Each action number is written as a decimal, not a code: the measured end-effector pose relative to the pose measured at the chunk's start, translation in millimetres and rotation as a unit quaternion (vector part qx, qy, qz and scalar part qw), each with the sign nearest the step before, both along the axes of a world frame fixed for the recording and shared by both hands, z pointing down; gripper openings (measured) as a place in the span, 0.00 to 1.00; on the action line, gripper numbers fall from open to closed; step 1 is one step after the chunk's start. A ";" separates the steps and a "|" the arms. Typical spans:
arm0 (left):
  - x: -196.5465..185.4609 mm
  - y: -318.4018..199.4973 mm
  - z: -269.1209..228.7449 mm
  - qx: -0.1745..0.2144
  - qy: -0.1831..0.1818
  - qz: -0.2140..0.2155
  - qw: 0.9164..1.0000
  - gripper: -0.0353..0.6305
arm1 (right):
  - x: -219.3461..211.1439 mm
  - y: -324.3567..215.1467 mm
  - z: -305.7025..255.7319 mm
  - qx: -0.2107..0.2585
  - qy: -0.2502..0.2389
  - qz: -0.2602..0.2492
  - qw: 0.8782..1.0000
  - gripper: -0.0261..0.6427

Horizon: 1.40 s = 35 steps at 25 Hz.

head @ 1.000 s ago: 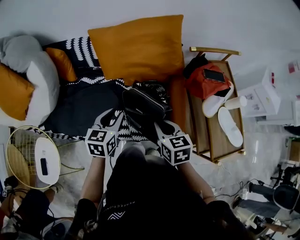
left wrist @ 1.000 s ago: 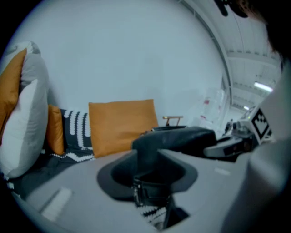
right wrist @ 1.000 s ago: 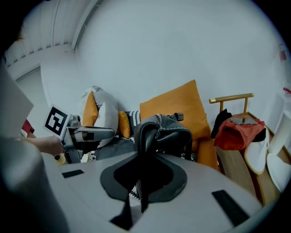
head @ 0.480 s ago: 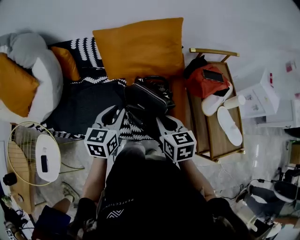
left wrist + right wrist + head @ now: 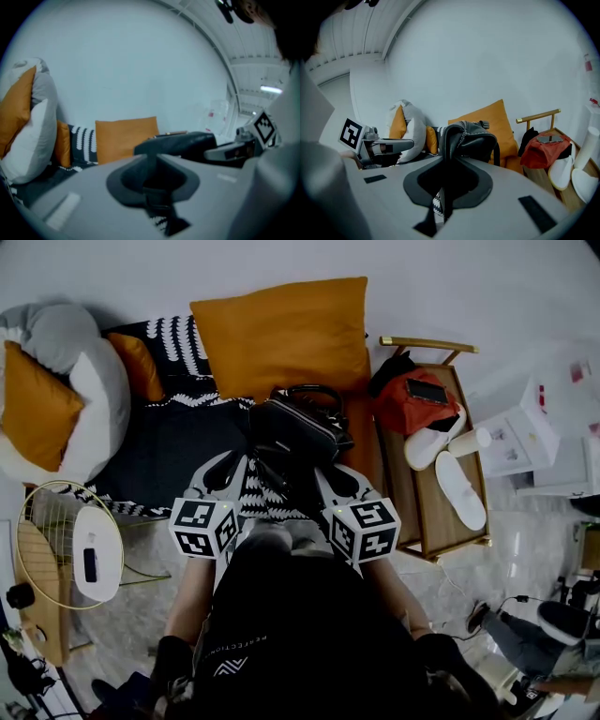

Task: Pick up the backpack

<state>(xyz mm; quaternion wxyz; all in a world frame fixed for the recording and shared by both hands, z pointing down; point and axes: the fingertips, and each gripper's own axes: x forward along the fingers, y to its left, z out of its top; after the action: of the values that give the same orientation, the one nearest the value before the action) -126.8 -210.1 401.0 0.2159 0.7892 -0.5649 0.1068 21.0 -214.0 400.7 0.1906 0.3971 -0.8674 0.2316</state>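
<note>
Held my left gripper (image 5: 223, 472) tipped slightly downward, jaws closing on a backpack strap (image 5: 158, 208) between them. My right gripper (image 5: 336, 482) sat alongside, clamped tight on a second strap (image 5: 443, 190). Forearms ran parallel.

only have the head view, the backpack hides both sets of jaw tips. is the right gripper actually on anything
Observer: Yes. In the right gripper view the right gripper is shut on a black strap that runs up from its jaws to the backpack.
Operator: ok and the left one
Observer: In the left gripper view the left gripper has its jaws closing, with a second strap pinched in the slot between them.
</note>
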 end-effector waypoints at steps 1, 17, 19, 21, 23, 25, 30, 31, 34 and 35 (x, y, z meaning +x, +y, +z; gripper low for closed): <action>-0.6 0.8 -0.5 0.001 0.000 -0.002 1.000 0.16 | -0.3 0.1 -1.5 0.003 -0.002 -0.001 1.000 0.07; -6.1 8.6 -1.8 0.001 -0.001 -0.017 1.000 0.13 | -0.3 0.3 -8.3 0.017 -0.002 -0.003 1.000 0.07; -4.6 8.9 -1.2 0.000 -0.001 -0.016 1.000 0.13 | 0.8 -0.1 -8.9 0.019 -0.003 0.001 1.000 0.07; -2.9 9.2 -0.8 0.000 -0.001 -0.014 1.000 0.13 | 1.3 0.2 -9.8 0.020 -0.003 0.002 1.000 0.07; -2.0 8.4 -1.1 0.000 -0.001 -0.014 1.000 0.13 | 1.2 0.0 -11.1 0.021 -0.003 0.000 1.000 0.07; -1.9 7.3 -1.1 0.000 0.001 -0.014 1.000 0.13 | 1.2 -0.6 -12.3 0.023 -0.002 -0.001 1.000 0.07; -1.9 8.0 1.3 -0.007 0.001 -0.013 1.000 0.13 | 0.1 -1.8 -14.1 0.024 -0.001 -0.001 1.000 0.07; -2.3 8.1 1.7 -0.007 0.001 -0.013 1.000 0.13 | -0.3 -2.1 -14.3 0.025 -0.001 -0.002 1.000 0.07; -4.1 6.8 3.0 -0.009 0.001 -0.014 1.000 0.13 | -0.8 -4.0 -14.4 0.025 0.000 -0.004 1.000 0.07; -4.8 6.5 3.5 -0.010 0.002 -0.014 1.000 0.13 | -1.1 -4.5 -14.2 0.025 0.001 -0.005 1.000 0.07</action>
<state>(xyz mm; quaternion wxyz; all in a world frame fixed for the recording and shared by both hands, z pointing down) -131.6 -203.6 404.5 0.2263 0.7789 -0.5749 0.1081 19.9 -218.5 386.4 0.1824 0.3973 -0.8749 0.2085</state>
